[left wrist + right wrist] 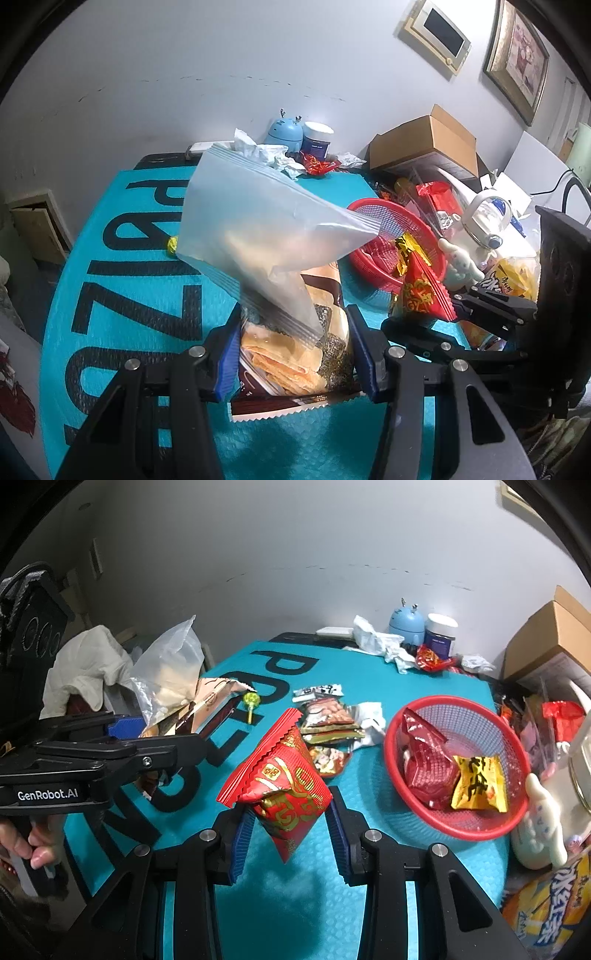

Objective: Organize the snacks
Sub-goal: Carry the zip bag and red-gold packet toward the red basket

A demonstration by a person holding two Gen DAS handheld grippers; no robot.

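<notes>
My left gripper [291,350] is shut on a brown cracker packet [291,354] together with a clear zip bag [266,221], held above the teal mat; they also show in the right wrist view [177,686]. My right gripper [288,834] is shut on a red and gold snack packet [284,786], held above the mat left of the red basket [406,790]. The same packet shows in the left wrist view [421,291]. The basket holds a red packet [424,760] and a yellow packet [478,782].
Several small snack packets [328,720] and a green lollipop [251,701] lie mid-mat. Crumpled tissue [380,642], a blue figure [406,622] and a jar [439,631] stand at the back. A cardboard box [554,638], white figurine [543,819] and clutter crowd the right.
</notes>
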